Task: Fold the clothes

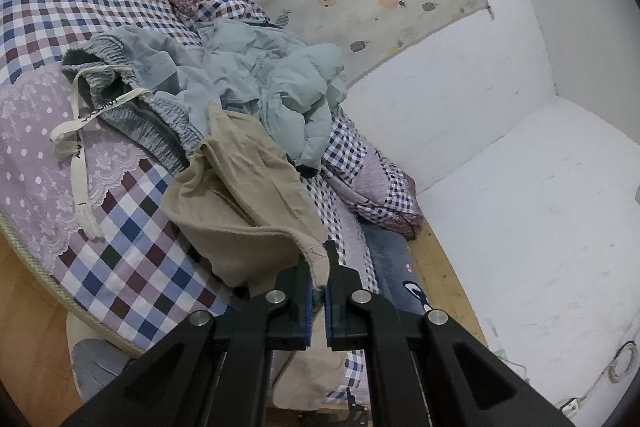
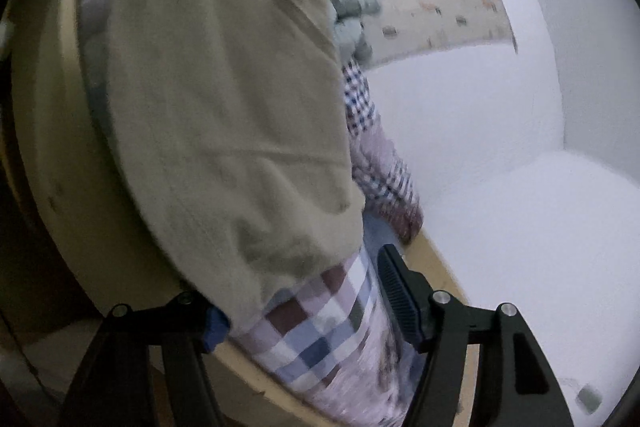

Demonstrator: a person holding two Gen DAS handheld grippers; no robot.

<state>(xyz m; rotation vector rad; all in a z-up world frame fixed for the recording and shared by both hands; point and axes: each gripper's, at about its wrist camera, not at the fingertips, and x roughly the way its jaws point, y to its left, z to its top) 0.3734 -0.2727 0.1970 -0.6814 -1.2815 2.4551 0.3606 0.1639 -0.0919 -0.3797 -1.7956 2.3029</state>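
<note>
Pinching the frayed hem of a soft beige garment, the left gripper has its blue-padded jaws clenched on the cloth, lifting it off the checked quilt. Far behind lie a puffy pale-blue jacket and ribbed grey trousers with a flat cream drawstring. In the blurred right view, the right gripper stands released, jaws wide, the beige fabric draped over its left finger.

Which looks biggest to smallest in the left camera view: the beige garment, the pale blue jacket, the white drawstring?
1. beige garment, though nearness to the camera may inflate it
2. pale blue jacket, nearly alike
3. white drawstring
</note>
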